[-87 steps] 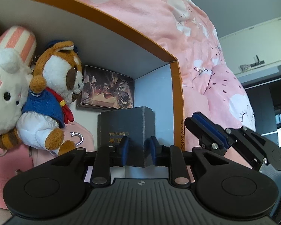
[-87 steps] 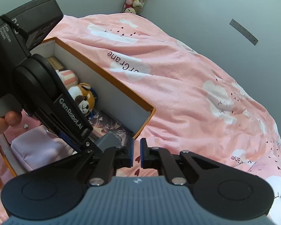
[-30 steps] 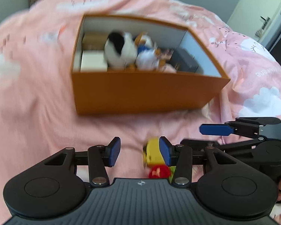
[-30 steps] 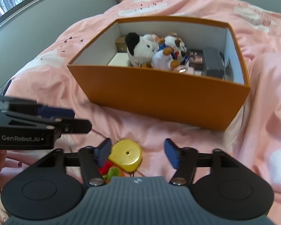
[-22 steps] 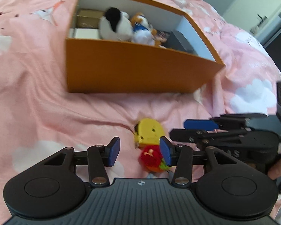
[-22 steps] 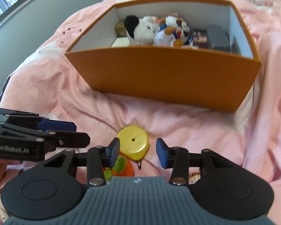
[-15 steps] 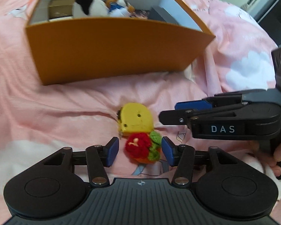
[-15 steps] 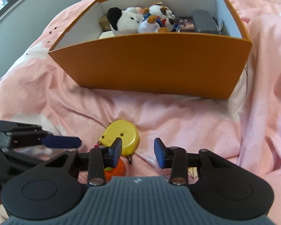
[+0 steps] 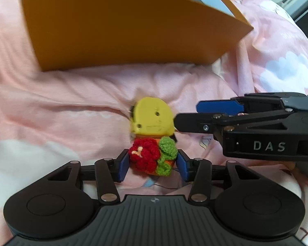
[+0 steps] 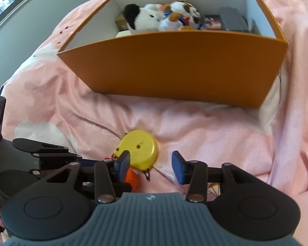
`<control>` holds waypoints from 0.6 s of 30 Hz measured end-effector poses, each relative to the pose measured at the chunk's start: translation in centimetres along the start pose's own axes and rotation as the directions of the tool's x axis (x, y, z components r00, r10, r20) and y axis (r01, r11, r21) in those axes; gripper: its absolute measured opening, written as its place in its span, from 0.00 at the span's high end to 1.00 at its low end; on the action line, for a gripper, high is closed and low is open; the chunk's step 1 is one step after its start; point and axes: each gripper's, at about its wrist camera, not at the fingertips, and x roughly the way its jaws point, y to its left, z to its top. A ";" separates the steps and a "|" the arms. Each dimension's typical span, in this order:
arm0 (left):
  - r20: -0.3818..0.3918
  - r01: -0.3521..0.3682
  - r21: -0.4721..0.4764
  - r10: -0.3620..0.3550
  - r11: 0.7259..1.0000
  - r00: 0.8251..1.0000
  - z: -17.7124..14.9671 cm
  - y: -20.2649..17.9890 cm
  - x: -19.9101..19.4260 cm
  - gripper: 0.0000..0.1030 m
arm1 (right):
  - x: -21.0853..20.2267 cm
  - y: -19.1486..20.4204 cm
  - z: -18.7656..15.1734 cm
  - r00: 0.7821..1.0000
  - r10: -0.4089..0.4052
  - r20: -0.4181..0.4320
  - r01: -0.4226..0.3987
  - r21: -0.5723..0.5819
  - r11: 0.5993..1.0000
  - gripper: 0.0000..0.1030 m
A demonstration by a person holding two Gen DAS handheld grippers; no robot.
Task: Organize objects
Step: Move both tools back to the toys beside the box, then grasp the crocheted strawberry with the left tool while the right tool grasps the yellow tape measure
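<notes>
**Crochet toy bracketed, tape measure beside it**

Crocheted flower toy (image 9: 152, 157) lies on the pink duvet (image 9: 71, 106), in front of the orange box (image 9: 121, 30), touching the yellow tape measure (image 9: 152, 117). Left gripper (image 9: 152, 165) straddles it; jaws have just been closing, pads at the yarn, squeeze unclear. Likely light, soft, squashy; take it across the middle. Right gripper (image 10: 151, 164) open, empty, over the tape measure's edge: hard, smooth casing, probably slippery.
</notes>
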 end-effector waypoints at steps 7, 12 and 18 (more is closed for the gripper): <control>0.135 -0.100 -0.118 0.115 0.988 0.984 0.1 2.5 -4.5 0.47 | 0.4 0.2 0.6 1.000 -0.012 -0.006 0.011 -0.033 0.999 0.47; 0.162 -0.171 -0.167 0.198 0.971 0.967 0.4 3.4 -4.6 0.47 | 1.5 1.4 1.4 0.999 -0.022 -0.048 0.016 -0.115 0.993 0.47; 0.148 -0.165 -0.187 0.194 0.968 0.970 0.6 4.1 -3.8 0.47 | 3.8 2.4 2.2 0.993 -0.019 -0.119 0.000 -0.160 0.987 0.46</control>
